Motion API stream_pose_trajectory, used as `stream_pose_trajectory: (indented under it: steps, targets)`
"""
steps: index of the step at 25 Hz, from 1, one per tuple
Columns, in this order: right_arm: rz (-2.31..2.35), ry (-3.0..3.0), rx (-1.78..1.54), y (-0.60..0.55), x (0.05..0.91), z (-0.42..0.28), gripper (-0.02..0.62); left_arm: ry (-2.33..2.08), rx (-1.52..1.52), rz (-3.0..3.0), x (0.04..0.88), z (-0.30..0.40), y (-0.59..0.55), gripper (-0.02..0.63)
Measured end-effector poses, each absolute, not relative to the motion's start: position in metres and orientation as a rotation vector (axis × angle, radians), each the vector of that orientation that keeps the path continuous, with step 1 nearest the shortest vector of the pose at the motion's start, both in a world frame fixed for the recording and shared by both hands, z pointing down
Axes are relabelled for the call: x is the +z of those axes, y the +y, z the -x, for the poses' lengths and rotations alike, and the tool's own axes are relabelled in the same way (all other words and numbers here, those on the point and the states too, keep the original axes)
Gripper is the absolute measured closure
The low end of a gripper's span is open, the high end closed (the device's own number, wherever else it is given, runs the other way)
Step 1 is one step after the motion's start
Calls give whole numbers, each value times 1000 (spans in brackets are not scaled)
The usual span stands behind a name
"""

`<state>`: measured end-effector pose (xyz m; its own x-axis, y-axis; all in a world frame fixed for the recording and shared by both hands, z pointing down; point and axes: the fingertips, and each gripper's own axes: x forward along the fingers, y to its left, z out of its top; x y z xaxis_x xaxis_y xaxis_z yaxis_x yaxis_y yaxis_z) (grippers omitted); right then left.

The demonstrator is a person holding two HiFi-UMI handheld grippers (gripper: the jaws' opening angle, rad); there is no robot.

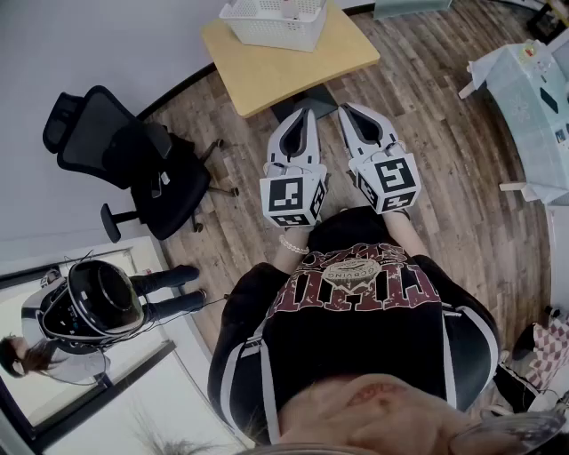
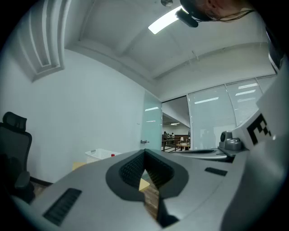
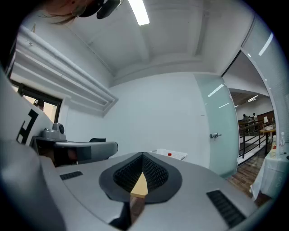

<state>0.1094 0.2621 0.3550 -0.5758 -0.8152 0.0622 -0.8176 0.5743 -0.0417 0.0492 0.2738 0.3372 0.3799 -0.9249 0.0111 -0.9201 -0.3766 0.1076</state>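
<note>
Room: wood-plank floor [image 1: 444, 151] with a plain white wall on the far side, going by my feed
Table: small light-wood table [image 1: 293, 62] on the far side, just past both gripper tips
Basket: white slatted basket [image 1: 271, 27] sits at the table's far edge, and both gripper views show something small and red in it
Left gripper: left gripper [image 1: 307, 112] is held over the floor, pointing at the table's near edge. Its jaws are pressed together at the tips, and through the hollow behind them I only see floor and a table corner
Right gripper: right gripper [image 1: 348, 107] is just beside the left one, roughly parallel. Its jaws also meet tip to tip, with a bit of table showing through the hollow
Chair: black office chair [image 1: 133, 164] well off to the left
Right side: pale white table [image 1: 533, 89] at the far right edge
</note>
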Motion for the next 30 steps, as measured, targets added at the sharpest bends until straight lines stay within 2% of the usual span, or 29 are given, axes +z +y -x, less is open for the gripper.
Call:
stream_pose_trajectory:
  steps: [20, 30]
  targets:
    - [-1378, -2783, 134, 257, 363, -118, 578, -1686, -38, -2477, 353, -61, 268, 565]
    - [-1424, -2755, 141, 222, 364, -111, 578, -1623, -52, -2496, 355, -56, 230, 565]
